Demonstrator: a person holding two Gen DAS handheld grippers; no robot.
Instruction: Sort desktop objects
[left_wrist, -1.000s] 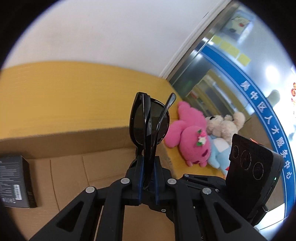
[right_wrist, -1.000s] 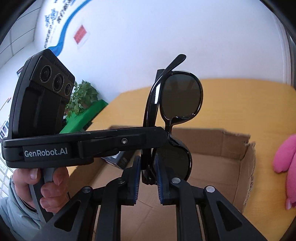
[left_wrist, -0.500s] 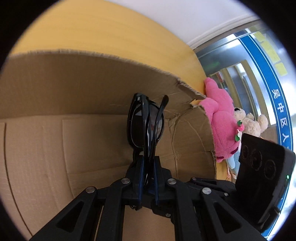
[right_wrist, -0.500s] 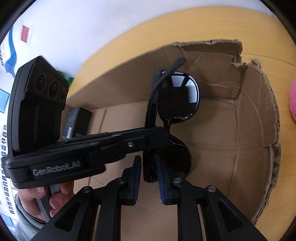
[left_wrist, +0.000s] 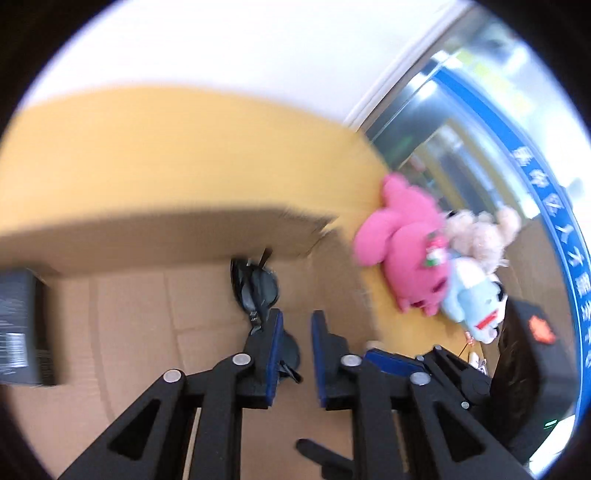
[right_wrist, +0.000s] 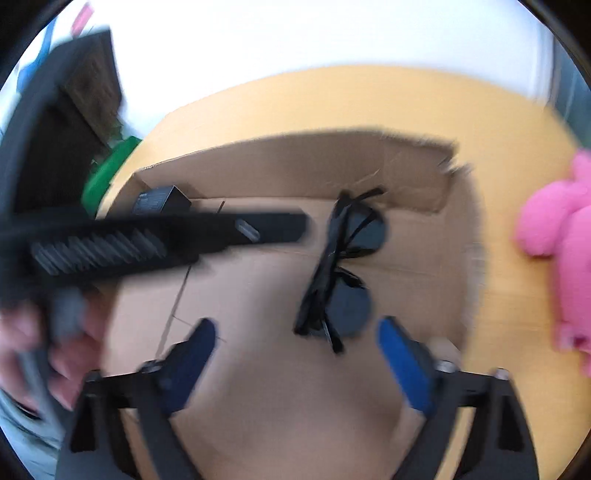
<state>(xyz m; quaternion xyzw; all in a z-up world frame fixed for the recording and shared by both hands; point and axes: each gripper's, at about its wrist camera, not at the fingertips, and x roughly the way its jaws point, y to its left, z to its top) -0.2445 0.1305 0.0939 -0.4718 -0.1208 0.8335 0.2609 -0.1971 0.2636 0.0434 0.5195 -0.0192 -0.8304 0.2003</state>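
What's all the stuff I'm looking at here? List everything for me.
sunglasses: one, black, folded, lying in the box.
cardboard box: one, brown, open, on the table.
small black box: one, at the box's left end.
table: one, yellow wood.
pink plush toy: one, on the table right of the box.
beige teddy: one, beside the pink one.
light blue plush: one, under the teddy.
green object: one, blurred, beyond the table.
left gripper: black, blue pads, jaws open.
right gripper: same, jaws wide open.
left hand: holding the left gripper's handle.
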